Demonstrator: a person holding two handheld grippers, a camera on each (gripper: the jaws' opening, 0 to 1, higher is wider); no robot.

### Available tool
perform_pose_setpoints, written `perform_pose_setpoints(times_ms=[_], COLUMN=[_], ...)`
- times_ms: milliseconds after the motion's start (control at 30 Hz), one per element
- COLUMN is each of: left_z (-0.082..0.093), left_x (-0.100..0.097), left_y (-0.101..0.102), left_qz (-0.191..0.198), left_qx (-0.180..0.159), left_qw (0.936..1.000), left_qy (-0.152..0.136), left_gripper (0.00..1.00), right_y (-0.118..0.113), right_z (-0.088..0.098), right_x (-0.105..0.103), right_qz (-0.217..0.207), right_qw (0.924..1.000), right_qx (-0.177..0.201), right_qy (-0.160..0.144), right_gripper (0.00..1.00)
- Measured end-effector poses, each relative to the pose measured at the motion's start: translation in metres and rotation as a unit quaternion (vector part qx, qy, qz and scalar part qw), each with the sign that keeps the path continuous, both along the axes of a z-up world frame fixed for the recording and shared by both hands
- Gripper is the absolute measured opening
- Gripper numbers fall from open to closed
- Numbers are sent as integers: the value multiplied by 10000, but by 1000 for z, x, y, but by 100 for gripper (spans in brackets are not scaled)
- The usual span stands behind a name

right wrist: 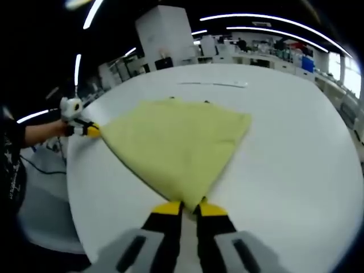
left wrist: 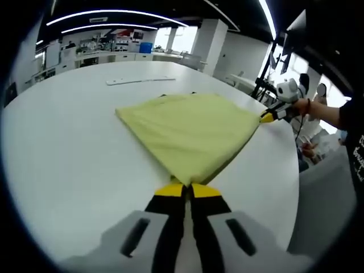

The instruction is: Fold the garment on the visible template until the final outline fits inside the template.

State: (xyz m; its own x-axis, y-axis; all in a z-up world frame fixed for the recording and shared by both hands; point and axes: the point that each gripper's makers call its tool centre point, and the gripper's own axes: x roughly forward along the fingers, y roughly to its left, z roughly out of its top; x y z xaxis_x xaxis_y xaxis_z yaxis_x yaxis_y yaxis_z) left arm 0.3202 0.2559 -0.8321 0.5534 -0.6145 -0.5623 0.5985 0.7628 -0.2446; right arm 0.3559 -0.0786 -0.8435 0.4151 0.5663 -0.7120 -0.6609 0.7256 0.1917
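Tongs, two: left (left wrist: 188, 189) and right (right wrist: 190, 207) each pinching a corner of one yellow garment (left wrist: 190, 128) on white table (left wrist: 68, 153).

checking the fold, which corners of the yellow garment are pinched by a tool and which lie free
Two corners of the yellow garment are pinched: the near one in the left tool and the side one in the right tool. The far corners lie free on the white table.
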Motion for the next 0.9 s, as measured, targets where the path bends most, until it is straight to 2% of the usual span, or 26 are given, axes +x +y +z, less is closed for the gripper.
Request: perform_pose_setpoints(times_ms=[167, 400, 667, 833, 900], left_z=[-1, -4, -5, -6, -8], left_x=[0, -7, -19, -22, -24], left_y=[1, 1, 5, 9, 10], left_qz=[-7, 23, 16, 168, 156], left_qx=[6, -45, 41, -166, -134], left_qw=[10000, 9999, 9999, 9994, 9995], left_qy=[-49, 120, 152, 244, 226], left_gripper=[0, 0, 0, 0, 0], right_y=[0, -1, 1, -1, 0], right_z=[0, 0, -2, -1, -1], right_x=[-1, -5, -19, -24, -24], right_qz=[63, 146, 288, 278, 293], right_qw=[10000, 9999, 9996, 9996, 9996], right_qx=[-59, -44, -24, -25, -32], right_qy=[-46, -69, 25, 31, 33], right_gripper=[0, 0, 0, 0, 0])
